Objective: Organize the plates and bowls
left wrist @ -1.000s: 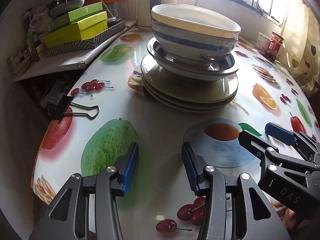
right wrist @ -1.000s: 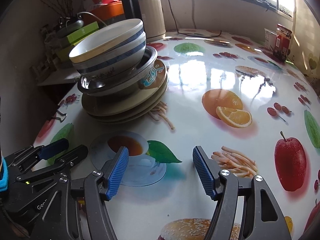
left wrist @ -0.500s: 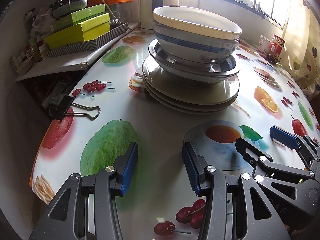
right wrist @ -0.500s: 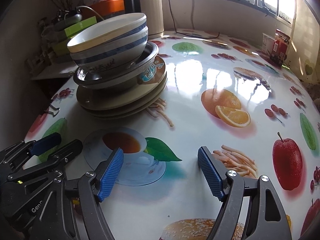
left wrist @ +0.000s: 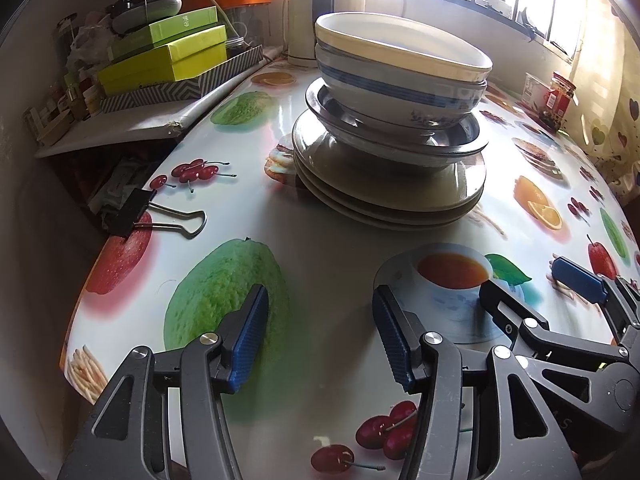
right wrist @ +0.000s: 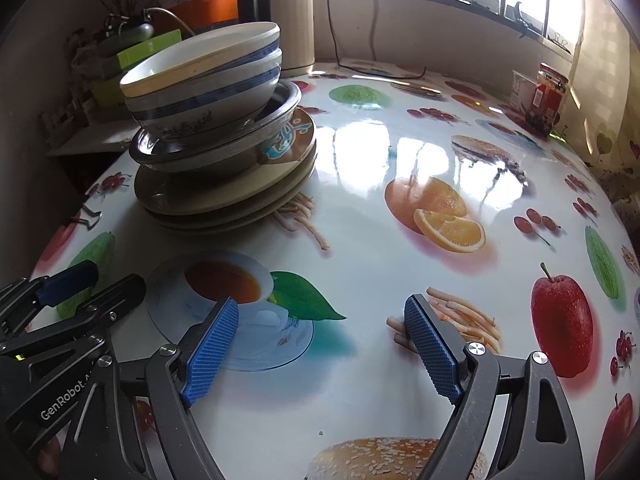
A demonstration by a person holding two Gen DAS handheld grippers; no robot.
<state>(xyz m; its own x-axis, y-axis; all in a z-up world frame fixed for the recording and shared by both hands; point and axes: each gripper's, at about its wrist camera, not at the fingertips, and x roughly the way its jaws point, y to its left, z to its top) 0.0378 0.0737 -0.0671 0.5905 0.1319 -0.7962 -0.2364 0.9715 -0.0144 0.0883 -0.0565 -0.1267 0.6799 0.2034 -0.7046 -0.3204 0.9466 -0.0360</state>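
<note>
One stack of dishes stands on the fruit-print table (left wrist: pixel 328 248): several tan plates (left wrist: pixel 392 192) at the bottom, a steel dish (left wrist: pixel 400 142) on them, then a blue-striped bowl (left wrist: pixel 396 92) with a cream bowl (left wrist: pixel 400 46) nested in it. The stack also shows in the right wrist view, with plates (right wrist: pixel 224 200) under the bowls (right wrist: pixel 204 84). My left gripper (left wrist: pixel 320 334) is open and empty, low over the table in front of the stack. My right gripper (right wrist: pixel 316 350) is open and empty, right of the left one (right wrist: pixel 76 292).
A black binder clip (left wrist: pixel 136 212) lies near the table's left edge. Green boxes (left wrist: pixel 168 56) are piled on a shelf at the back left. A kettle (right wrist: pixel 292 32) stands behind the stack. A red jar (right wrist: pixel 550 92) stands at the far right.
Both grippers have drawn back slightly and stay open. The right gripper's jaws stand a little wider apart. The stack has not moved.
</note>
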